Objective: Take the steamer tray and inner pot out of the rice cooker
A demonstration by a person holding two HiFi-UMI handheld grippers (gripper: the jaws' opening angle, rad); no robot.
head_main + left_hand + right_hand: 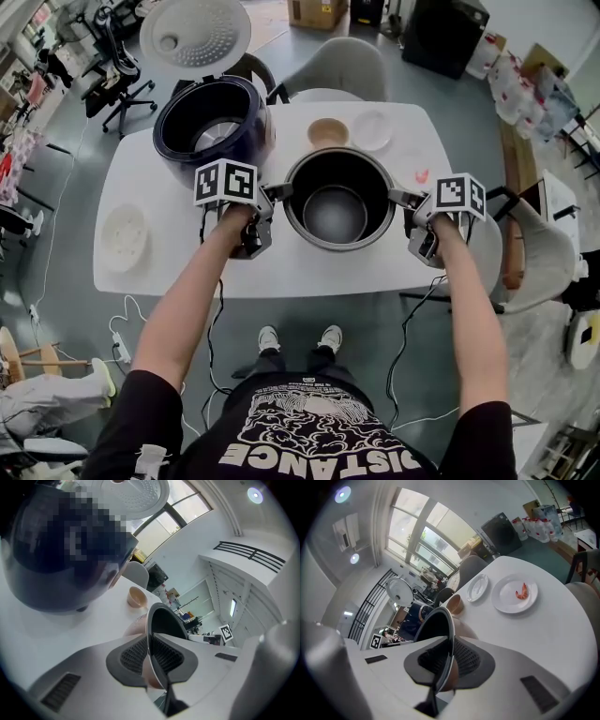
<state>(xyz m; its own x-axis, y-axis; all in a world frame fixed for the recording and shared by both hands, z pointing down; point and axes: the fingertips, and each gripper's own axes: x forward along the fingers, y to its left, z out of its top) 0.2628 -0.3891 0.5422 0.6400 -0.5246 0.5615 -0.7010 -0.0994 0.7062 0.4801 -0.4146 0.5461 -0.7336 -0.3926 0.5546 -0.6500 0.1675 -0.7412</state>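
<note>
The dark metal inner pot [336, 199] is at the middle of the white table [187, 272], outside the rice cooker [214, 122]; whether its base touches the table I cannot tell. My left gripper [280, 193] is shut on the pot's left rim, which runs between its pads [161, 657]. My right gripper [399, 198] is shut on the right rim [450, 634]. The cooker stands at the back left with its lid [195, 35] up and its well empty. The white perforated steamer tray [125, 236] lies flat at the table's left end.
Behind the pot sit a small tan bowl [327, 132] and a white saucer [371, 129]. A white plate with a shrimp [516, 594] lies at the right. Chairs [337, 67] stand around the table, and cables hang below its front edge.
</note>
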